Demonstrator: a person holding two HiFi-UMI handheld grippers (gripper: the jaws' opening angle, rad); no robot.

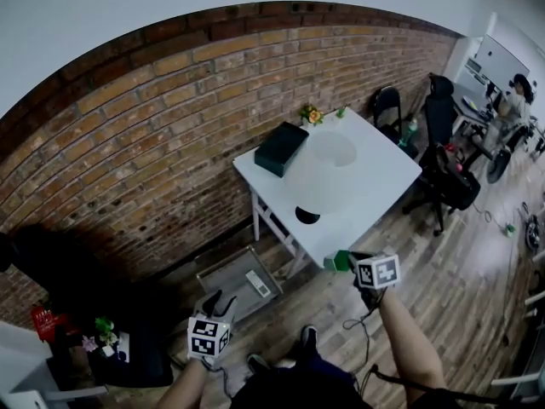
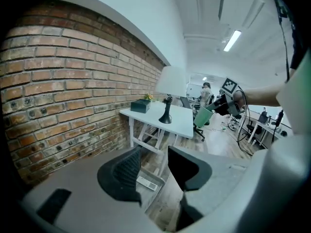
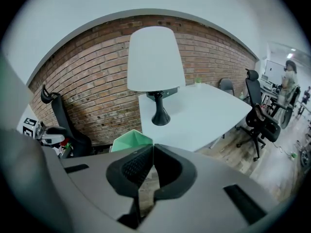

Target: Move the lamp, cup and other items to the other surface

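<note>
Right gripper (image 3: 151, 152) clamping shut on green cup (image 3: 130, 141) wall, just off bench (image 1: 383, 181) near edge. Left gripper (image 2: 154, 154) hanging slightly parted, empty. Lamp (image 1: 322, 170), dark box (image 1: 281, 147), flowers (image 1: 311, 114) sitting on bench, seemingly awaiting transfer.

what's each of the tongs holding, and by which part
The right tongs pinch the green cup by its thin rim wall; the left tongs hold nothing.
</note>
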